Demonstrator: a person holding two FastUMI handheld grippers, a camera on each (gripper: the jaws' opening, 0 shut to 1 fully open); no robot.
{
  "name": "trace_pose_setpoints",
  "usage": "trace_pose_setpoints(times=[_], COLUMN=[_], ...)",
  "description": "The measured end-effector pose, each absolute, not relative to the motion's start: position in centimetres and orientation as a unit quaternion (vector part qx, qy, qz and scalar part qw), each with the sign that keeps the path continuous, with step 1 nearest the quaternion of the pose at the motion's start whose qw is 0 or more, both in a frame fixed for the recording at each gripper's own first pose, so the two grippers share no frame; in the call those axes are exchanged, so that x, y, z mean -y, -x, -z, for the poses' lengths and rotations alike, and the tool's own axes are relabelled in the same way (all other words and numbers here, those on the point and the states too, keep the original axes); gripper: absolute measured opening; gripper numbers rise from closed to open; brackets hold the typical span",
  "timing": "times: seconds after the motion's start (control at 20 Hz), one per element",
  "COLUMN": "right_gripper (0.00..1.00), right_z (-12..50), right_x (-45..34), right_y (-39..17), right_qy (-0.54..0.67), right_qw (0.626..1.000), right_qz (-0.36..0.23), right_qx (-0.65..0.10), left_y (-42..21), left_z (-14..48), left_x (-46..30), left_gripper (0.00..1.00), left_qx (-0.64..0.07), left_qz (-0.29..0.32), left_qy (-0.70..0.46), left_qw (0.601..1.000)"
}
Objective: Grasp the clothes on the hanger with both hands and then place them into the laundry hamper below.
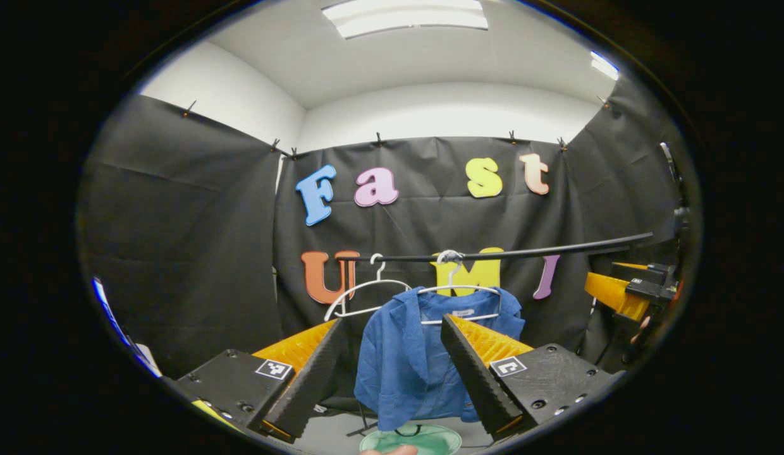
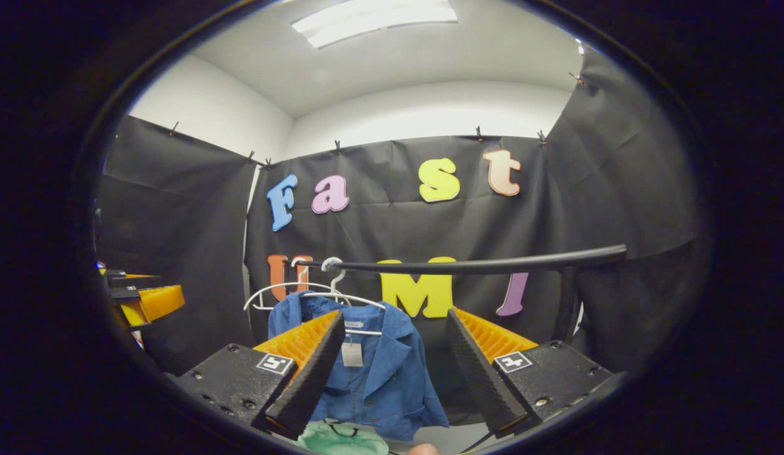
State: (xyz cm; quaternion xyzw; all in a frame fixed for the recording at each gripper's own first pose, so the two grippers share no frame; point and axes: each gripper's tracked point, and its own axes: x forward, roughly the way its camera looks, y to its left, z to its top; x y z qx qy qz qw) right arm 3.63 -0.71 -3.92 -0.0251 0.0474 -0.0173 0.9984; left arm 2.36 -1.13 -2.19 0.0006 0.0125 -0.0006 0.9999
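Observation:
A blue shirt (image 1: 411,360) hangs on a white hanger (image 1: 458,287) from a black rail (image 1: 525,253); the same blue shirt (image 2: 379,373) appears in the right gripper view. My left gripper (image 1: 392,373) is open, short of the shirt, which shows between its fingers. My right gripper (image 2: 392,379) is open too, the shirt lying left of centre behind its left finger (image 2: 306,373). A pale green hamper (image 1: 420,439) sits on the floor under the shirt, also seen as the hamper (image 2: 341,440). The right gripper (image 1: 626,291) appears far right in the left gripper view, the left gripper (image 2: 142,300) far left in the right one.
An empty white hanger (image 1: 360,294) hangs to the left of the shirt's hanger on the rail. The rail's upright post (image 2: 566,303) stands at the right. Black cloth walls close the booth on three sides.

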Motion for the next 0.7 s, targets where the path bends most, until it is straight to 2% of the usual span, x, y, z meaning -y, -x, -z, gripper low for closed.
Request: trace_pose_setpoints(times=[0.55,0.7], right_gripper=[1.00,1.00], right_z=[12.6,15.0], right_x=[-3.9,-3.8], right_y=[-10.6,-12.0], right_qy=[0.055,0.065], right_qw=[0.986,0.979], right_qz=[0.111,0.141], right_qx=[-0.116,-0.131], left_y=[-9.5,-11.4], left_z=[9.6,11.6], left_x=[-1.5,-0.9], left_gripper=[0.96,1.00], left_qx=[-0.068,-0.080], left_qz=[0.079,0.103], left_qy=[0.015,0.024], left_qw=[0.994,0.991])
